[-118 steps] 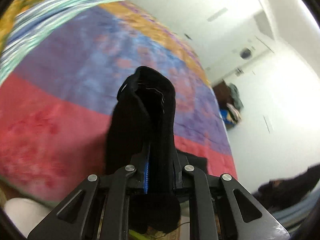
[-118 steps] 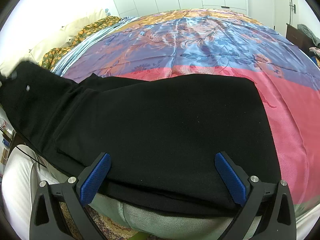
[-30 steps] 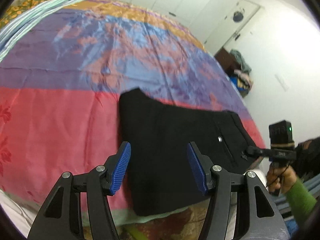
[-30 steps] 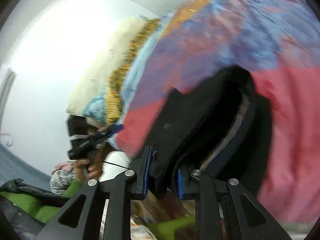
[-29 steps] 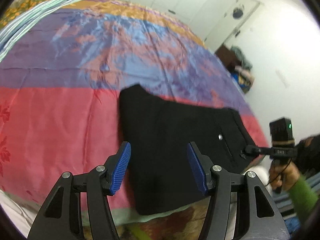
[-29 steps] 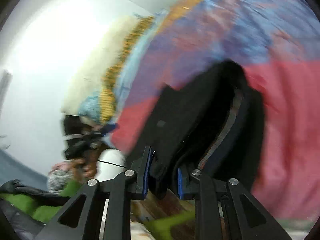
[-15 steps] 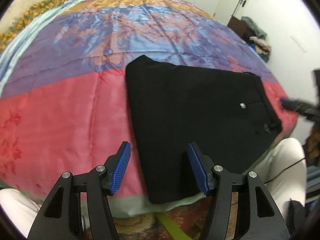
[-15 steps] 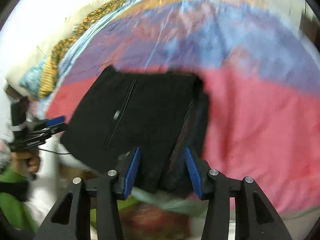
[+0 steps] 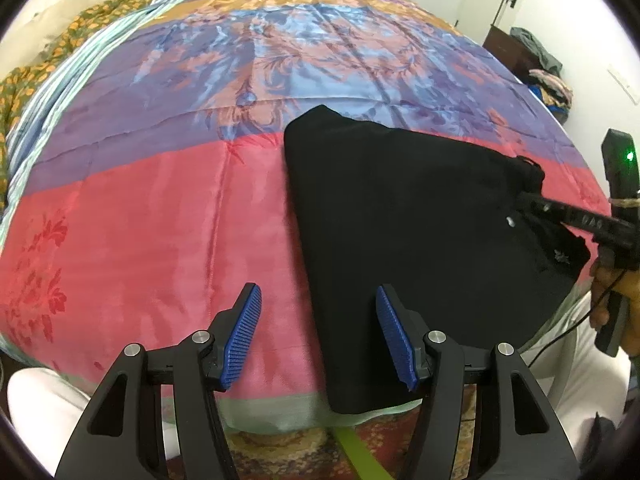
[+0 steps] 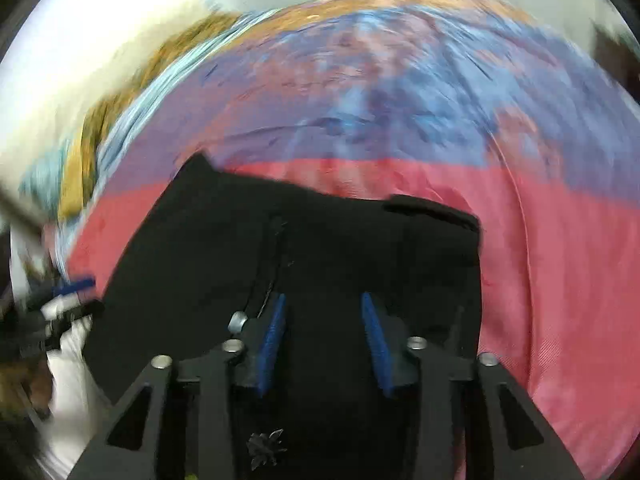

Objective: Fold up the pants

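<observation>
Black pants (image 9: 400, 216) lie folded and flat on the red band of the bedcover (image 9: 152, 232), near the bed's front edge. My left gripper (image 9: 318, 336) hovers open over their near left edge, with only the edge of the cloth below the gap. In the blurred right wrist view the pants (image 10: 224, 248) fill the area under my right gripper (image 10: 324, 336). Its jaws are closing, the pads stand apart, and black cloth lies beneath them with no pinch visible. From the left wrist view, the right gripper (image 9: 526, 200) reaches over the waistband end.
Orange floral bedding (image 9: 48, 60) is bunched at the bed's far left. A dark cabinet with piled clothes (image 9: 532, 60) stands by the right wall. White-trousered knees (image 9: 44, 412) press against the bed's front edge, above a patterned rug (image 9: 280, 452).
A second ago the right gripper held the pants' waist end raised. It has let go; the pants now lie flat and it has dropped closer with narrower jaws. The left gripper tilted downward, staying open.
</observation>
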Available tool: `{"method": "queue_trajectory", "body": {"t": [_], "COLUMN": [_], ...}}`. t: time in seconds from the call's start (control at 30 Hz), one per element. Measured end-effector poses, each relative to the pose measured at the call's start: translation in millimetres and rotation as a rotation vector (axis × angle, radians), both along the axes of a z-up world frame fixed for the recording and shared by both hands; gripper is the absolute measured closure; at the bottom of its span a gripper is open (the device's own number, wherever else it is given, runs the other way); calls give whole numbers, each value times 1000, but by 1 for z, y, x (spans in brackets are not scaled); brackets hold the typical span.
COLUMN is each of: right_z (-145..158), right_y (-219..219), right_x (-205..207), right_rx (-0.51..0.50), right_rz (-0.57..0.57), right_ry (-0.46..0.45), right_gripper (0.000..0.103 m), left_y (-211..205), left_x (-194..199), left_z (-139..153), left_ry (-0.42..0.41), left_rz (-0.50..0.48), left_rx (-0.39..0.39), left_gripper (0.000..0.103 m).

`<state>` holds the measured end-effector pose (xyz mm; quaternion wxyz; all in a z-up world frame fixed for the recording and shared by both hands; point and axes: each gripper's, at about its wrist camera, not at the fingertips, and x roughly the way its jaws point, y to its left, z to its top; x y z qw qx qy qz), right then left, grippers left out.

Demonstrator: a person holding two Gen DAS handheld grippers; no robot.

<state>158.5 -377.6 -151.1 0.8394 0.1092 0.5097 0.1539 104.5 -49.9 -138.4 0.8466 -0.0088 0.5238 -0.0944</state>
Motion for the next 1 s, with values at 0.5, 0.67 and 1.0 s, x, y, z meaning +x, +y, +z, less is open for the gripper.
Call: {"method": "queue_trajectory", "body": {"t": [0.5,0.67,1.0], "right_z": [67,48,24], "right_y": [18,22,18], "right_x": [-70,-90,-95], "right_rx": [-84,-164,-171], "right_rz": [89,111,84], "right_ry": [-57,-14,4], "right_gripper": [70,68,67], "left_y": [-3,-14,-17], "left_x": [-1,-6,-14], "left_z": [-4,-7,-7], "left_ry": [-3,-15,-29], "left_rz": [2,-22,-26], "left_rx": [13,35,55], "left_gripper": [39,38,34]}}
